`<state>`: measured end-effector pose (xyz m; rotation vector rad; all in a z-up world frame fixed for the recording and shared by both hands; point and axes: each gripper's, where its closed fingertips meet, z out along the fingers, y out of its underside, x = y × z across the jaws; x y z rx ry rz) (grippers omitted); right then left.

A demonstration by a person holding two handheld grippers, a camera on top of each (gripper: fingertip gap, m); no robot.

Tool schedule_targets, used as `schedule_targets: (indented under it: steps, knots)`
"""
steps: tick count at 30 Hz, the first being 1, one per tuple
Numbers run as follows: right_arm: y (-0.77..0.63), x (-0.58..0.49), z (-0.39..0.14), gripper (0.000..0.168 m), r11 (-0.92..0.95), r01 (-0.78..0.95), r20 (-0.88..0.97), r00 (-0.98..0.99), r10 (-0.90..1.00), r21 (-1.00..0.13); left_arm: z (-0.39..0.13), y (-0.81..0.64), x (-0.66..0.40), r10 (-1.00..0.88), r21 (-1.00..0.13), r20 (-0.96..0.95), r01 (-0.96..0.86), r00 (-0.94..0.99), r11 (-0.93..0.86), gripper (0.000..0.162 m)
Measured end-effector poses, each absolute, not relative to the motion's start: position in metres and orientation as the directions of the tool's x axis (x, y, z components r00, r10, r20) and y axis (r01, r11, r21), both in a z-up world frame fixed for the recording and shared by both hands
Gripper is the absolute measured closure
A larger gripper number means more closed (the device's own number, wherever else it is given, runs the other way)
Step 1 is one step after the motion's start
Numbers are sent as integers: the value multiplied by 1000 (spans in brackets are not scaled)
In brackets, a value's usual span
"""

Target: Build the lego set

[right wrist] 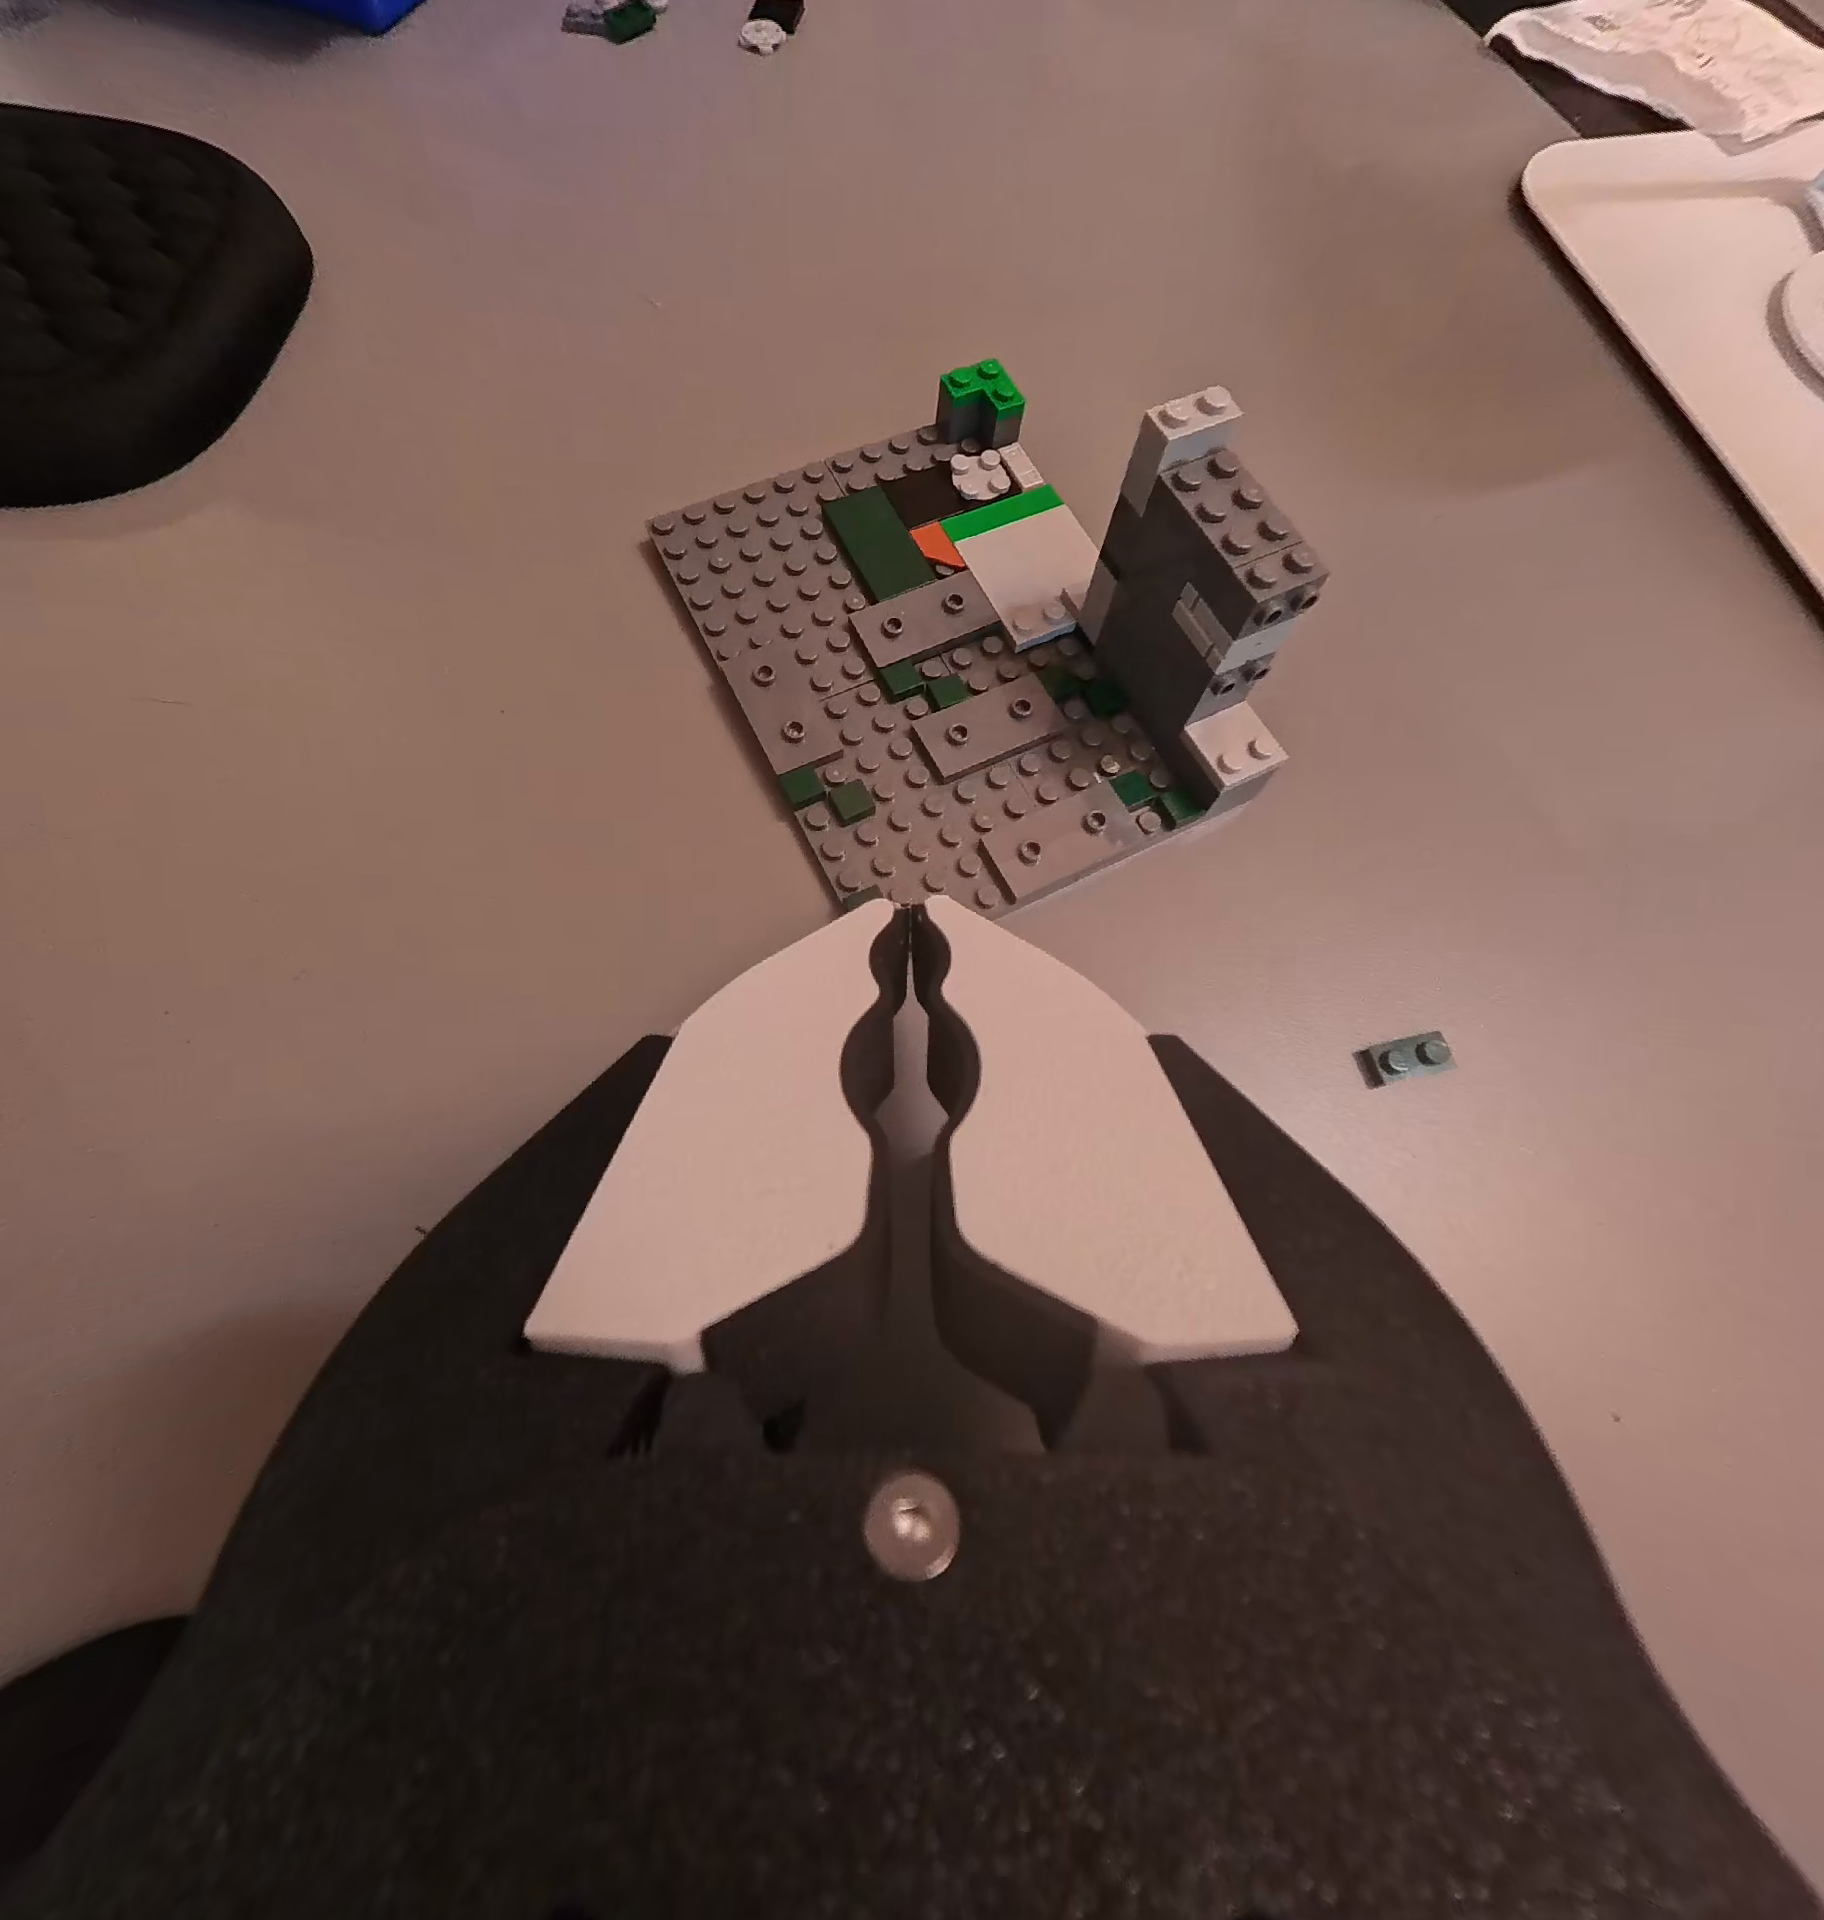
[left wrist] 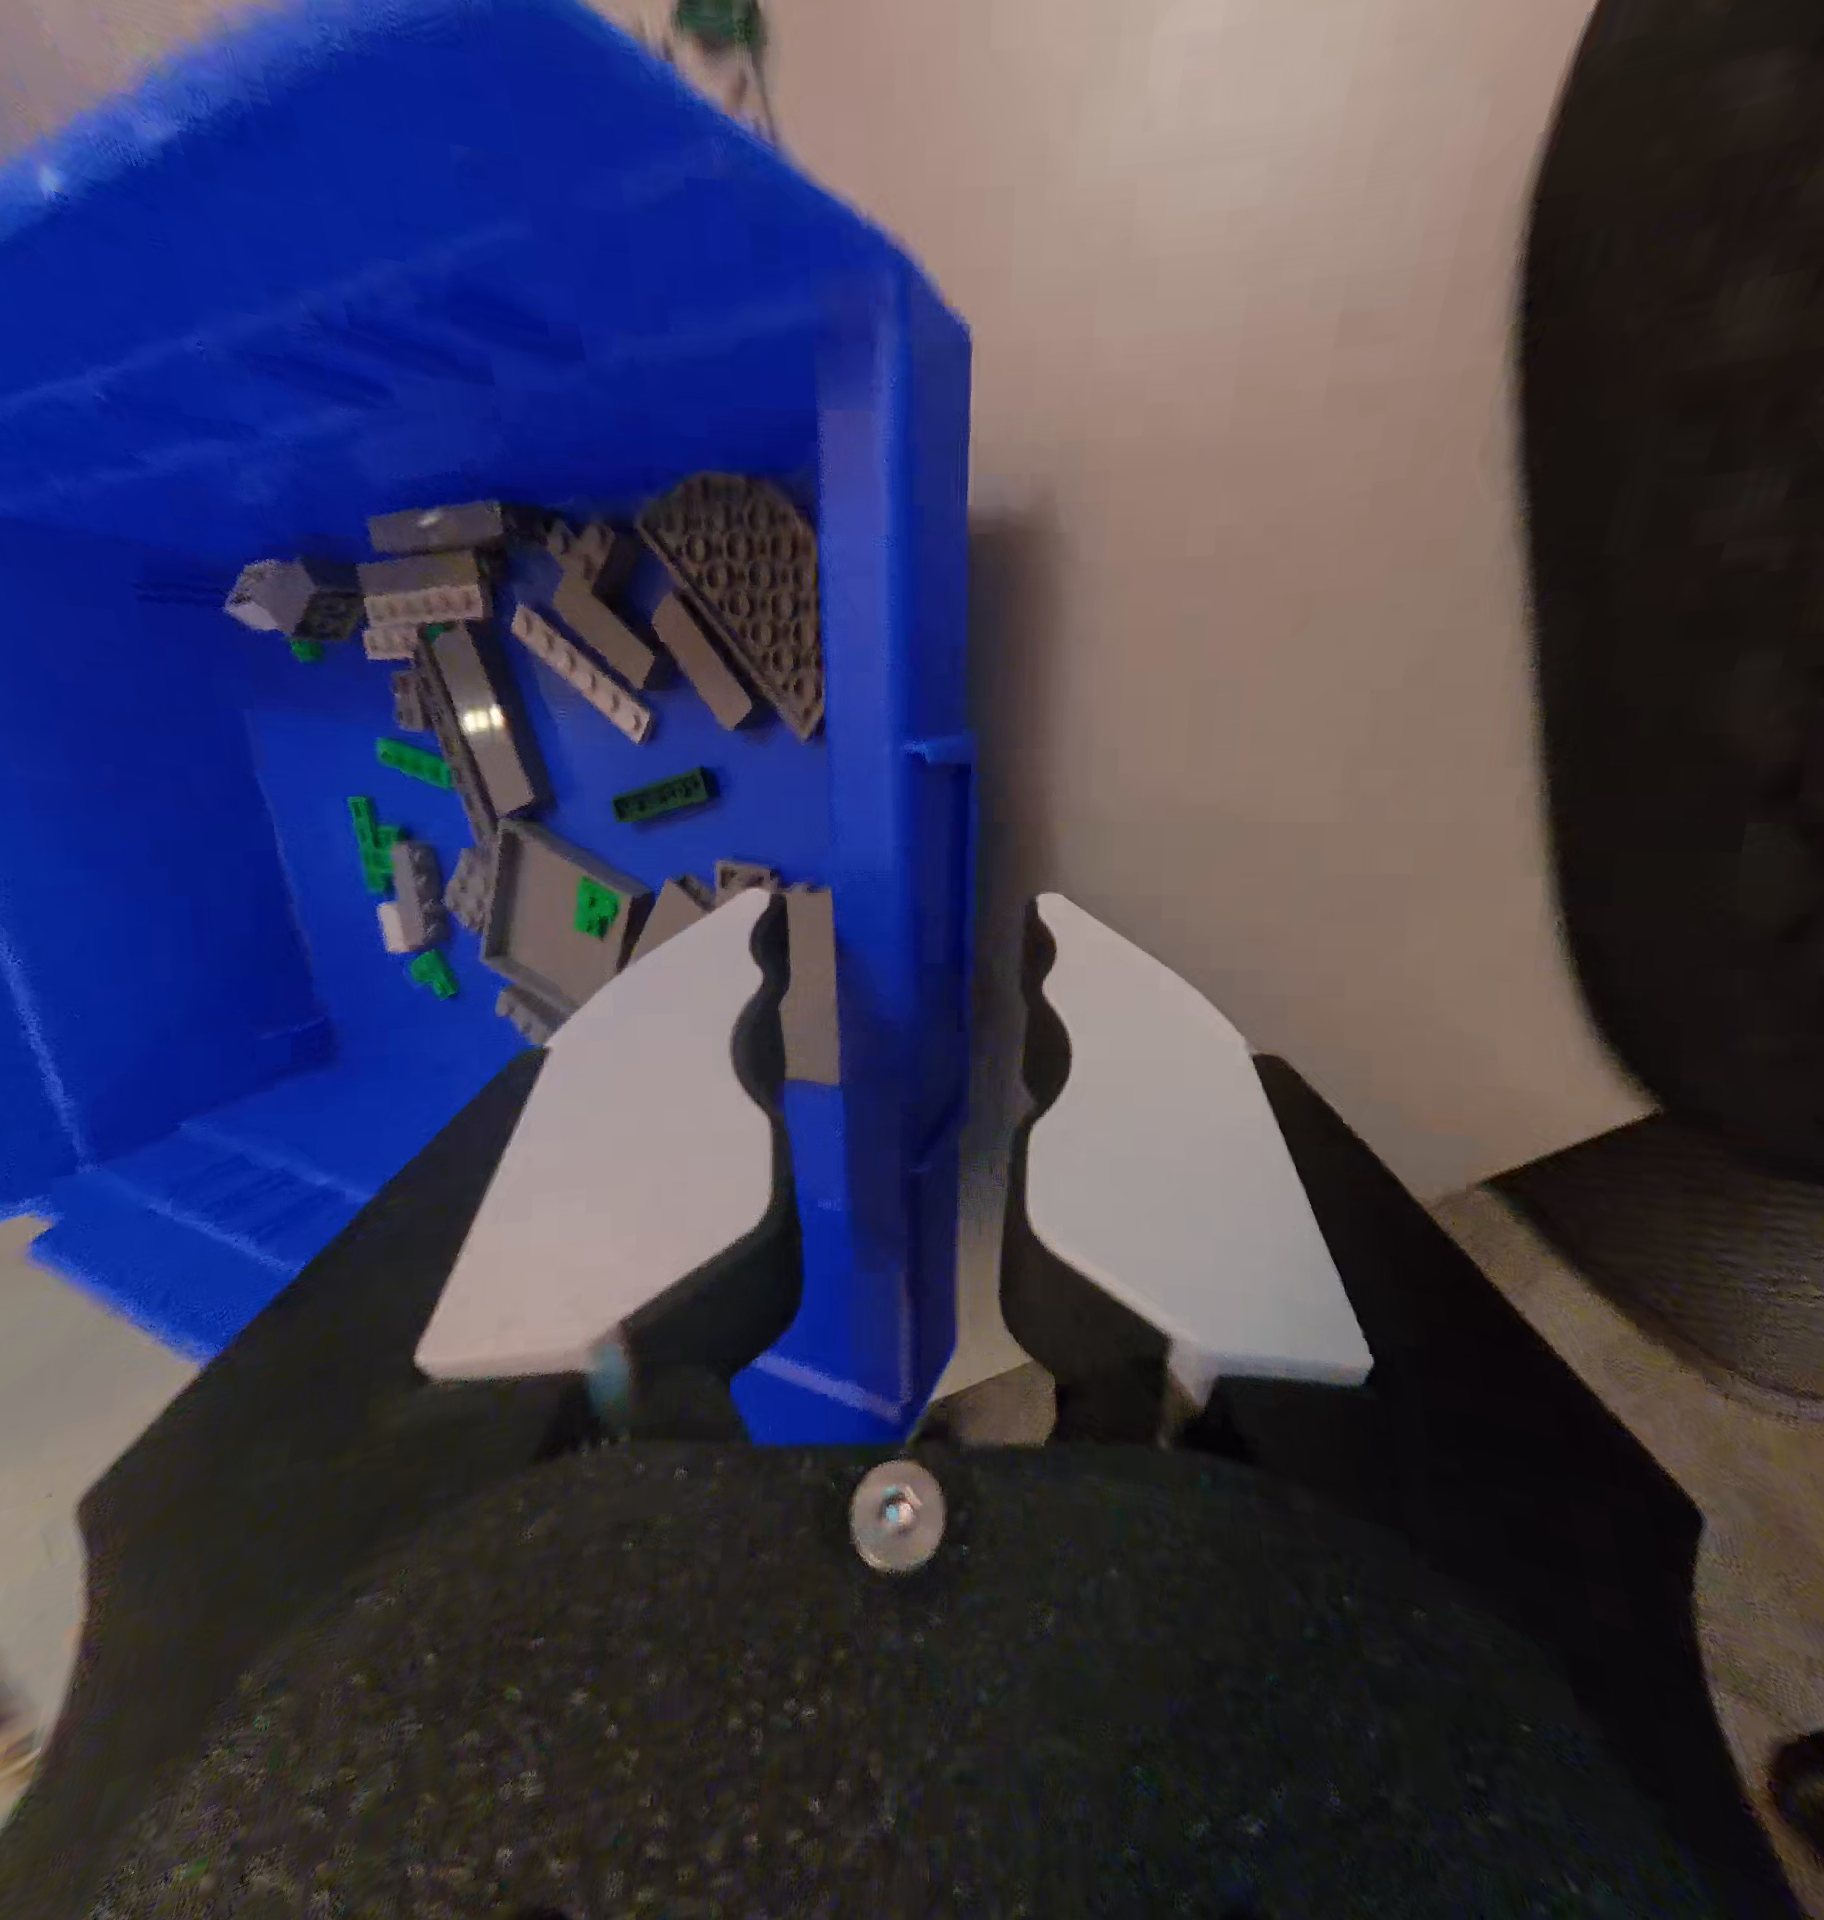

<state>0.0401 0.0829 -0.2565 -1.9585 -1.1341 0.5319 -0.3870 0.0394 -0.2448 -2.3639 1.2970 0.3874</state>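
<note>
My left gripper [left wrist: 903,904] straddles the right wall of a blue bin [left wrist: 534,343], one finger inside and one outside, and grips that wall. The bin looks tilted, and several loose grey and green Lego pieces [left wrist: 575,707] lie heaped toward its far side. In the right wrist view, the partly built Lego set [right wrist: 949,665] sits on the table: a grey studded baseplate with green, white and orange tiles and a grey tower [right wrist: 1199,582] on its right side. My right gripper [right wrist: 913,906] is shut and hovers just in front of the baseplate's near corner.
A small grey two-stud plate [right wrist: 1407,1058] lies on the table to the right of my right gripper. A black textured pad [right wrist: 97,301] lies at the left, also seen in the left wrist view [left wrist: 1718,520]. A white tray [right wrist: 1697,343] and paper [right wrist: 1677,62] are at the far right. A few stray pieces [right wrist: 617,19] lie at the far edge. The tips of one gripper are about 45 centimetres away from the tips of the other. The small grey two-stud plate [right wrist: 1407,1058] is about 10 centimetres from my right fingertips.
</note>
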Motion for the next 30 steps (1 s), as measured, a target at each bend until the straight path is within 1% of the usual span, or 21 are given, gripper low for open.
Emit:
schedule_targets:
  steps: [3, 7, 10, 12, 15, 20, 25, 28, 30]
  knots:
    - [82, 40, -257, 168, -283, 528, 31, 508, 861, -801, -224, 43, -374, -725, -332, -367, -810, 583, -483, 116]
    - [82, 39, -256, 168, -280, 527, 30, 504, 863, -802, -184, 67, -377, -635, -497, -295, -682, 714, -536, 120]
    - [81, 38, -256, 168, -277, 530, 30, 498, 866, -802, -161, 93, -401, -533, -551, -275, -585, 800, -595, 124]
    - [80, 38, -255, 168, -272, 530, 33, 496, 868, -803, -153, 111, -422, -458, -566, -249, -512, 853, -646, 126]
    - [80, 39, -253, 168, -269, 524, 34, 498, 867, -808, -153, 135, -455, -359, -542, -215, -417, 908, -730, 127]
    - [81, 41, -249, 168, -266, 512, 33, 501, 865, -816, -173, 165, -497, -204, -457, -142, -247, 968, -854, 129]
    - [80, 41, -247, 168, -265, 505, 28, 500, 866, -822, -209, 185, -528, -20, -328, -115, -57, 993, -943, 124]
    - [79, 41, -246, 168, -259, 509, 34, 496, 867, -821, -232, 190, -536, 62, -254, -101, 34, 993, -967, 123]
    - [78, 41, -246, 168, -255, 512, 39, 495, 868, -820, -245, 192, -539, 110, -227, -92, 86, 990, -970, 121]
